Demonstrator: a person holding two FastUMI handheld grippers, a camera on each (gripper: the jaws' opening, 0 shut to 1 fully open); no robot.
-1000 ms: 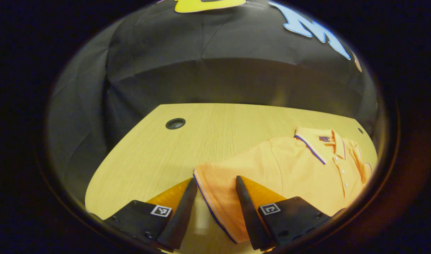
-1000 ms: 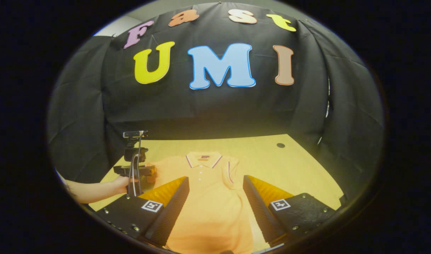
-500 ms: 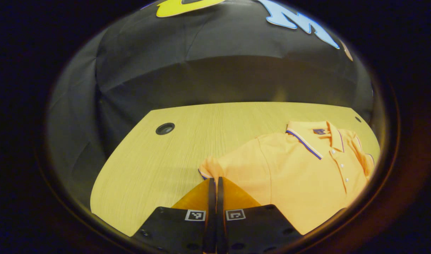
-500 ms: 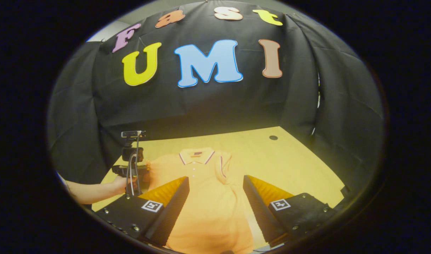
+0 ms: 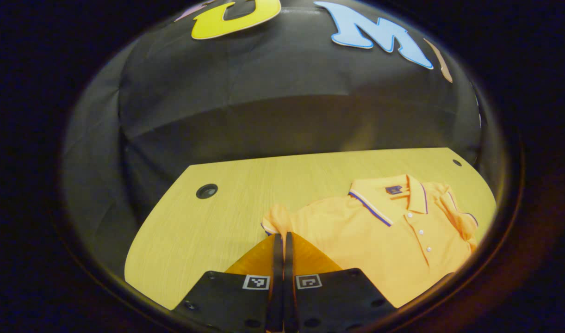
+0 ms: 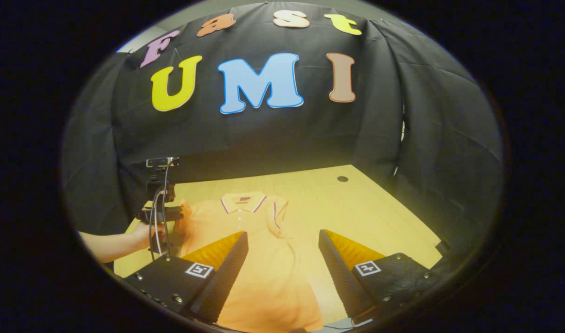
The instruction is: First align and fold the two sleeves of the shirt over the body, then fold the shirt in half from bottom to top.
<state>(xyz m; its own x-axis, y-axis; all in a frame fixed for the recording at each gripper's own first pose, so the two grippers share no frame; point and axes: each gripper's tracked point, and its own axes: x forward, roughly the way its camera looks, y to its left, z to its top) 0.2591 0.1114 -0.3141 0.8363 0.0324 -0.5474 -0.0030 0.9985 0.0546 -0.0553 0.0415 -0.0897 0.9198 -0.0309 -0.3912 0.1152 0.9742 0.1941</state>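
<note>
An orange polo shirt (image 5: 402, 240) lies face up on the wooden table (image 5: 194, 231), collar toward the far wall. My left gripper (image 5: 282, 238) is shut on the cuff of the near sleeve (image 5: 276, 219), which bunches up just past the fingertips. In the right gripper view the same gripper (image 6: 164, 215) stands at the shirt's left edge, held by a hand (image 6: 143, 233). The other sleeve (image 6: 277, 215) lies folded in over the body beside the collar. My right gripper (image 6: 282, 232) hangs open above the lower part of the shirt (image 6: 259, 277), with nothing between its fingers.
A round cable hole (image 5: 207, 191) sits in the table's far left corner and another hole (image 6: 342, 178) in the far right corner. Bare wood (image 6: 379, 217) stretches to the right of the shirt. The black cloth wall closes the back and sides.
My left gripper went from open around the sleeve cuff to shut on it, and has since raised it slightly. The right gripper stayed open and drifted a little to the right.
</note>
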